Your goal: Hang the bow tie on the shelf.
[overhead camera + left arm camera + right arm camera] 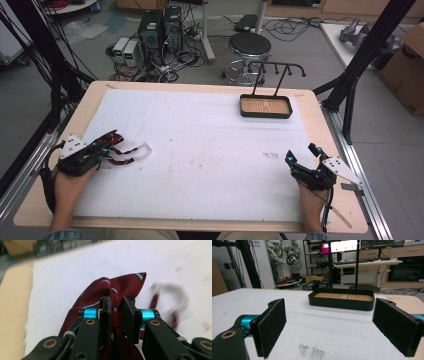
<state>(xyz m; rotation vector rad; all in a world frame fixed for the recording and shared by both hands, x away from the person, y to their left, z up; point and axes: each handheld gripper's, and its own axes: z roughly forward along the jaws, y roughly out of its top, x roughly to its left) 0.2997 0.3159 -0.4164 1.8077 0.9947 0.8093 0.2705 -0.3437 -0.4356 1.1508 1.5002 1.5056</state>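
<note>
At about 8 o'clock on the desk [310, 107], the left hand-held gripper [102, 148] is clenched on a dark red bow tie [117, 150] with thin white and navy stripes. In the left gripper view its jaws stand close together, the pads pinching the bow tie's [117, 290] knot, with one wing fanning out beyond them over the white sheet [75, 272]. The tie's neck strap with its pale loop [142, 150] trails away toward 3 o'clock on the sheet. The right hand-held gripper [301, 157] rests at about 4 o'clock, released: in the right gripper view its two black pads [272, 325] stand far apart with nothing between them. It faces a black tray with a wooden base [342, 301], which sits near 1 o'clock under a thin black rack [277, 67]
</note>
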